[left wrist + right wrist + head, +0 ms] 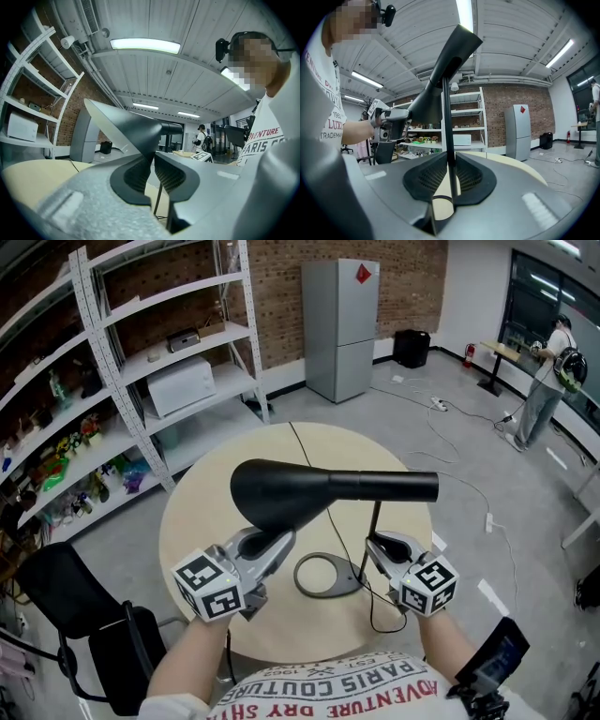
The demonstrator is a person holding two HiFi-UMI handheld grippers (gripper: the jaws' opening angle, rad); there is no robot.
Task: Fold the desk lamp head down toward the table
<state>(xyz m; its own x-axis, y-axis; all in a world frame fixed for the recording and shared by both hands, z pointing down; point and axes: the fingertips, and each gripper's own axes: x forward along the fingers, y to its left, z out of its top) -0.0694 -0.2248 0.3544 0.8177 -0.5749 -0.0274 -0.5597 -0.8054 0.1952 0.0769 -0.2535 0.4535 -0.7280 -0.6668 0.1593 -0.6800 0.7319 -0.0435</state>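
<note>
A black desk lamp stands on the round beige table (206,521). Its cone-shaped head (281,493) lies about level above the table, the wide end at the left. A thin pole (375,526) rises from the ring base (323,576). My left gripper (277,542) is shut on the lower rim of the head; in the left gripper view the rim (126,126) runs down between the pads of that gripper (153,164). My right gripper (377,547) is shut on the pole low down; the right gripper view shows the pole (446,117) pinched in that gripper (450,171), with the head (450,51) above.
The lamp's black cable (305,451) runs across the table to its far edge, and a loop lies near the base. A black chair (66,596) stands at the near left. White shelving (141,362) and a grey fridge (342,329) stand beyond. A person (548,381) is far right.
</note>
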